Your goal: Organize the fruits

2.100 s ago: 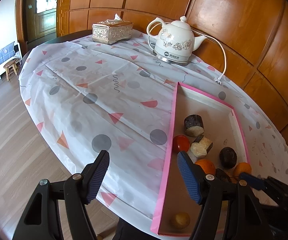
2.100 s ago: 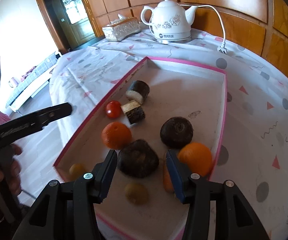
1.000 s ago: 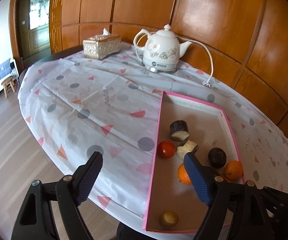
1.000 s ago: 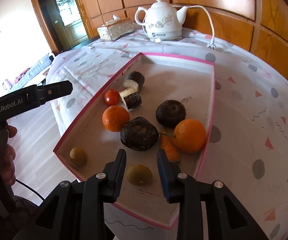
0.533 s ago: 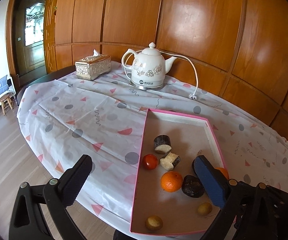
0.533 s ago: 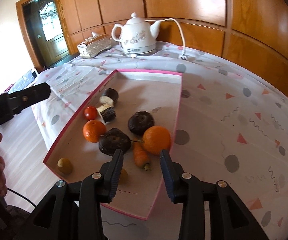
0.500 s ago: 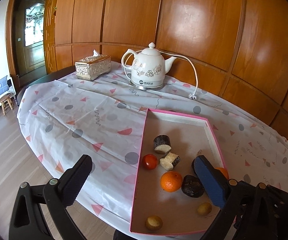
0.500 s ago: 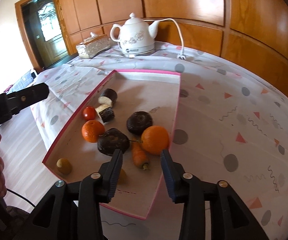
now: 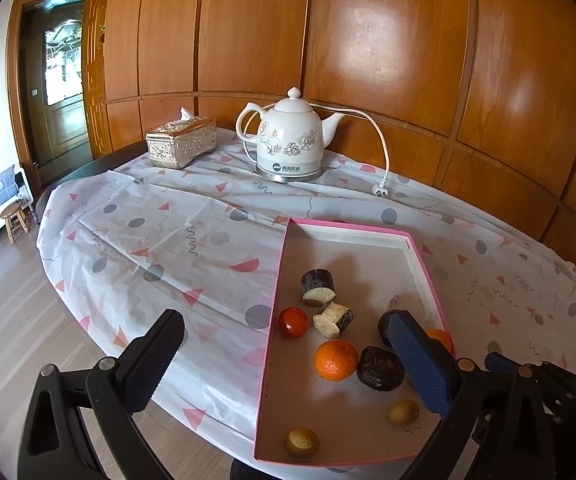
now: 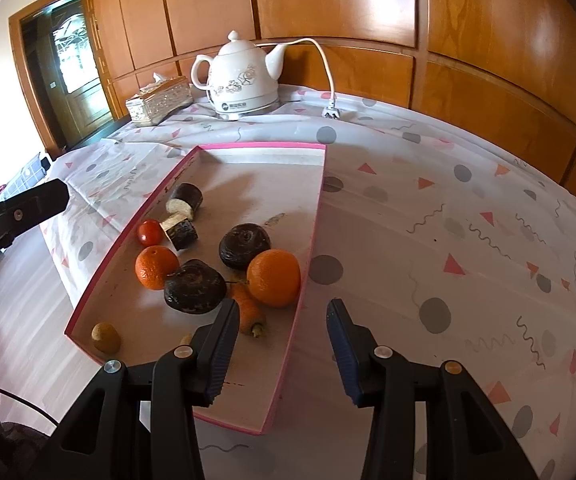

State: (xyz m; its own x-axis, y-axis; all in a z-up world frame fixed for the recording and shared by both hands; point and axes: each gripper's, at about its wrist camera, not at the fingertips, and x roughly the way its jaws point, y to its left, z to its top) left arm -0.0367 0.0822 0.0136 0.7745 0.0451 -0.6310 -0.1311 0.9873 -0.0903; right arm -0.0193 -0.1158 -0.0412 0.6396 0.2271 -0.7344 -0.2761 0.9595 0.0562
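Your left gripper (image 9: 288, 354) is spread wide and holds nothing; its left finger hangs over the tablecloth (image 9: 168, 240), its right over the tray (image 9: 270, 344). Between the fingers lie a tomato (image 9: 293, 322) and an orange (image 9: 335, 359). Ahead of it stand a tissue box (image 9: 181, 142) and a kettle (image 9: 288, 142). Your right gripper (image 10: 282, 354) is also wide and empty, straddling the tray's right wall. Just ahead of its left finger lie a dark fruit (image 10: 194, 287), a carrot (image 10: 248, 310) and a second orange (image 10: 274, 277).
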